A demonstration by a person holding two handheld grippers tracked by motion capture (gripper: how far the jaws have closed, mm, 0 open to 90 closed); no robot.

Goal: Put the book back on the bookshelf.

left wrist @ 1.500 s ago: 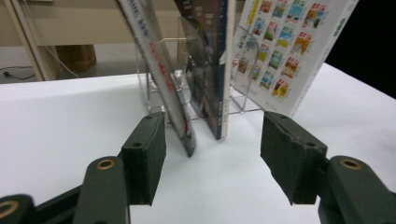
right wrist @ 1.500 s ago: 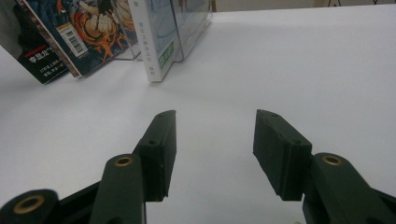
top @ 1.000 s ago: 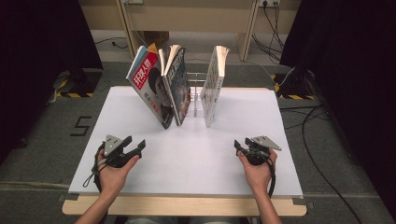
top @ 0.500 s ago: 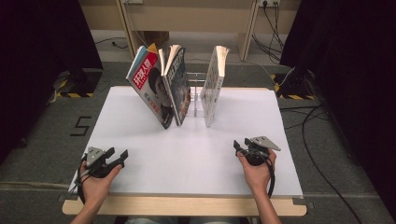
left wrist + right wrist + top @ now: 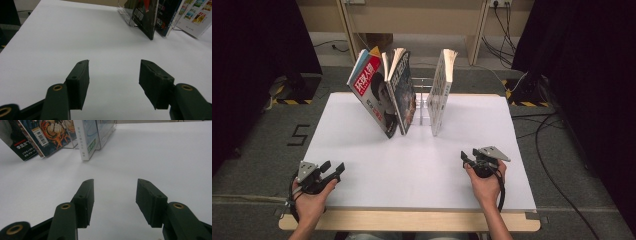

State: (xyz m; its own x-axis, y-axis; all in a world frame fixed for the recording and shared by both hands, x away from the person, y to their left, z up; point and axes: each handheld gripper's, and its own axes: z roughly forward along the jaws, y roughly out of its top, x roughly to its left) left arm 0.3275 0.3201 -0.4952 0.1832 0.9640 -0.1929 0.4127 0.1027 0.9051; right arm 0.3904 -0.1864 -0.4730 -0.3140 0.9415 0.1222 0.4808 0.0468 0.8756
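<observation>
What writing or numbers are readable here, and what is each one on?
"5": black figure on the grey floor, left of the table.
Large white Chinese characters on the red magazine cover: too blurred to quote.
White Chinese characters on the dark back cover: too small to quote.
Barcode digits and the white book's spine text: unreadable.
</observation>
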